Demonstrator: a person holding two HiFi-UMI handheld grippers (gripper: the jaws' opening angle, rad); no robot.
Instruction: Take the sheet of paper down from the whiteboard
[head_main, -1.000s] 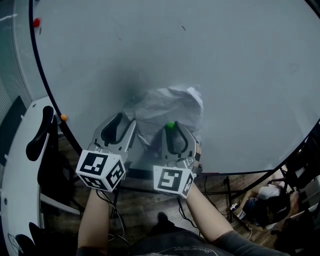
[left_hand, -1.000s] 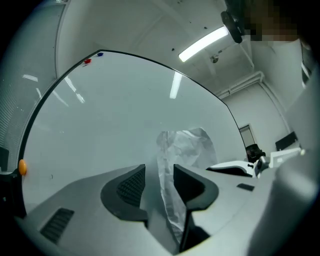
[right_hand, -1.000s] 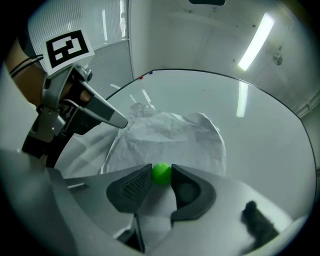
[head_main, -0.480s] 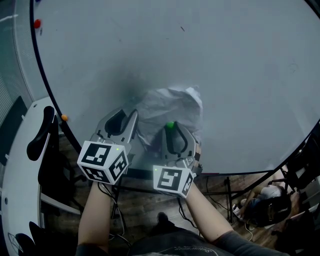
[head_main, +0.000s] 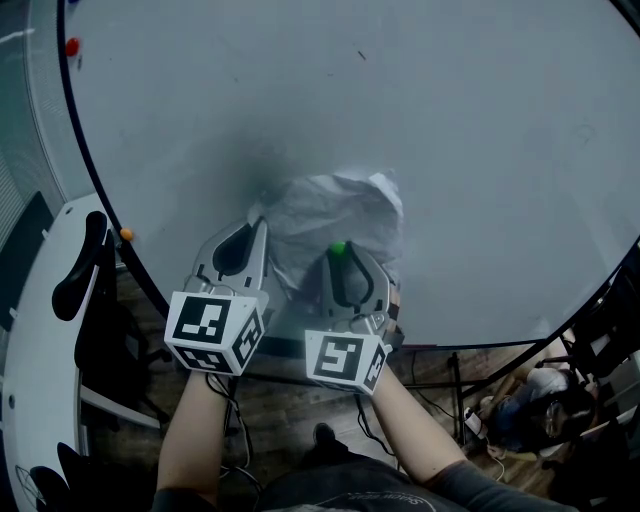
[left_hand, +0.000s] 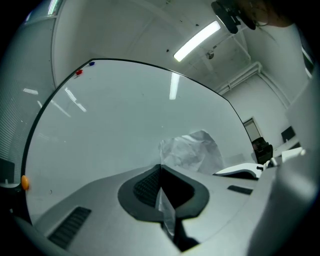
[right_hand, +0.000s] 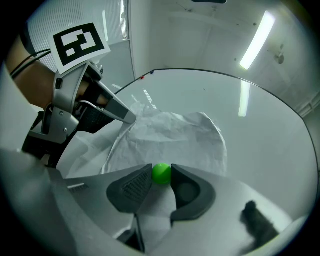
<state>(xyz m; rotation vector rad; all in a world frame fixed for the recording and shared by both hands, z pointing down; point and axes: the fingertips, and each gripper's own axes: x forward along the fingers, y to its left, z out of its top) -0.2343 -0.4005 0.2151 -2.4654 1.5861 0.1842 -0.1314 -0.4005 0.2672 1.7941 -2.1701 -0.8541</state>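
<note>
A crumpled white sheet of paper (head_main: 335, 212) (left_hand: 192, 150) (right_hand: 170, 135) hangs low on the grey whiteboard (head_main: 420, 100), pinned by a green magnet (head_main: 338, 248) (right_hand: 161, 173). My right gripper (head_main: 340, 252) (right_hand: 161, 172) is shut on that magnet, one pad on each side of it. At the sheet's lower left edge my left gripper (head_main: 262, 226) (left_hand: 161, 167) (right_hand: 127, 118) has its jaws closing, and a strip of the paper is pinched between the pads. Both grippers point at the board, side by side.
A red magnet (head_main: 72, 45) (left_hand: 78, 72) and an orange magnet (head_main: 126, 234) (left_hand: 25, 182) sit near the board's left rim. A white piece of equipment with a black handle (head_main: 80, 270) stands to the left. Cables and gear (head_main: 540, 400) lie on the floor at the lower right.
The left gripper has shifted right to the sheet's edge and its jaws have gone from wide open to closed on the paper. The right gripper has stayed on the magnet.
</note>
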